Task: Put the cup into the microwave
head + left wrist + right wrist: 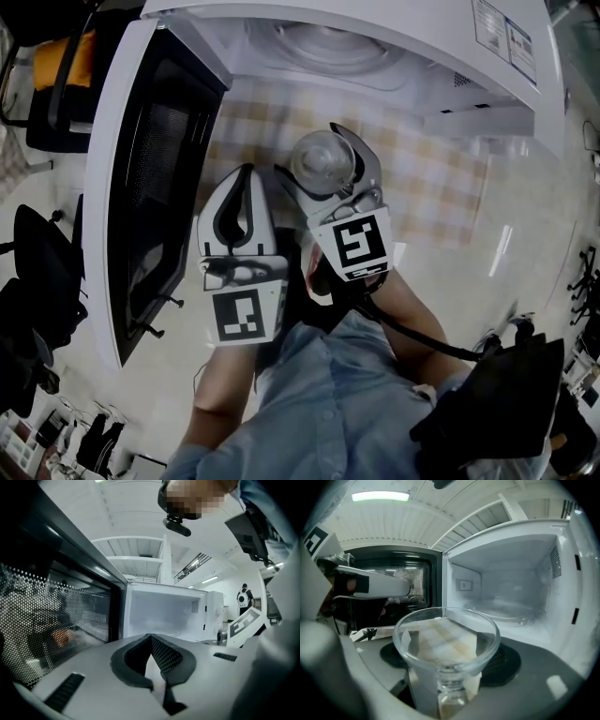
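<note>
- My right claw (449,663) grips the glass cup (445,637), jaws wide, one against each side of its lower body.
- The microwave (511,583) stands open just ahead of that claw.
- My left claw (151,638) is closed, tips together, holding nothing. The door (56,616) is to its left.

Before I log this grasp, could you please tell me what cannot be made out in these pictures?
- Right gripper view: whether the right gripper presses the cup; the glass bowl distorts its pads.
- Same view: the cup's foot, cut off by the bottom edge.
- Head view: print on the label atop the microwave, too small.
</note>
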